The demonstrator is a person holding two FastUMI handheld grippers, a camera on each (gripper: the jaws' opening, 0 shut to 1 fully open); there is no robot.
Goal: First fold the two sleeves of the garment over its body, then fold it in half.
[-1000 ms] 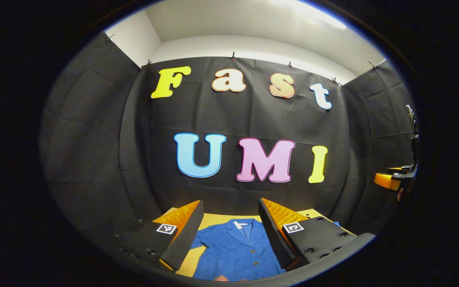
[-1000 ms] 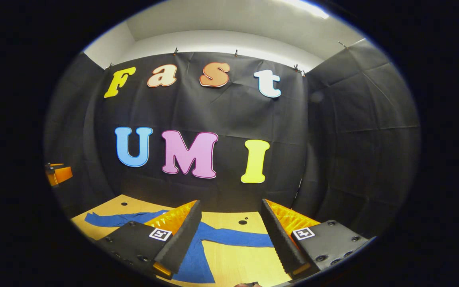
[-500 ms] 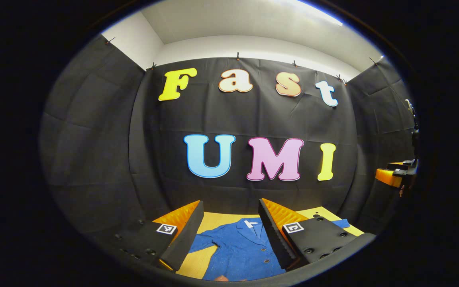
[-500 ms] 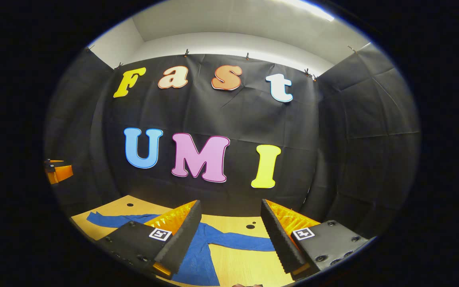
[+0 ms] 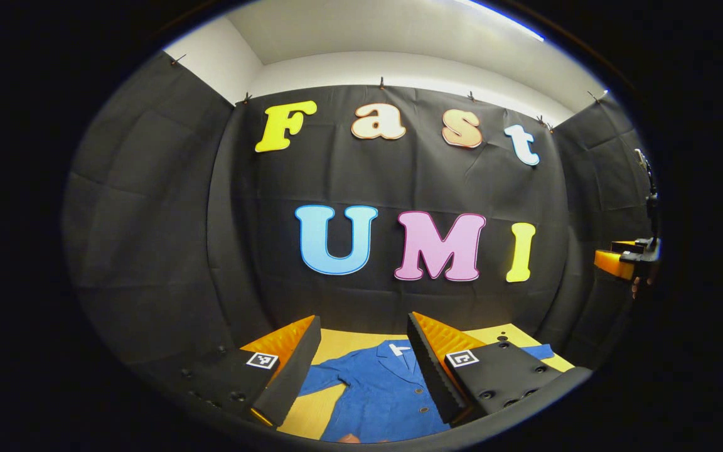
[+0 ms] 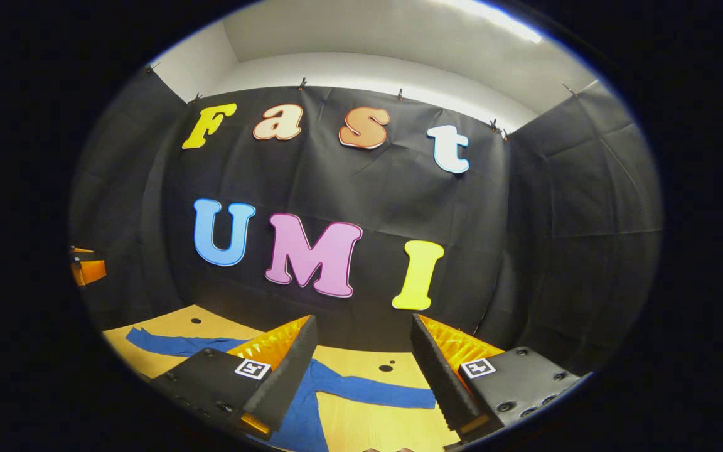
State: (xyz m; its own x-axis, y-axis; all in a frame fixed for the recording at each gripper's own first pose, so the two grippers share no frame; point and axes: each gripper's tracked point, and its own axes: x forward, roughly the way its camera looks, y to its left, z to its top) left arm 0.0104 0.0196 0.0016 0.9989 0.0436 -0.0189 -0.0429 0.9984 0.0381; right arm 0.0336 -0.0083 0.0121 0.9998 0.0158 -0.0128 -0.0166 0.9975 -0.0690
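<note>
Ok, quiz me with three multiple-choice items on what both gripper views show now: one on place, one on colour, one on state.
1. Where does the garment lie?
A. On the wooden table
B. Hung on the booth wall
C. Draped over a gripper

2. What colour is the garment?
A. Red
B. Blue
C. White

3. How does the sleeve seen in the right gripper view lie?
A. Folded over the body
B. Spread out flat on the table
C. Pinched in the jaws

Answers:
1 A, the garment lies flat on the yellow wood, below both grippers.
2 B, the cloth is plainly blue in both views.
3 B, it stretches sideways over bare wood, and the jaws of the right gripper stand wide apart above it, as do those of the left gripper.
</note>
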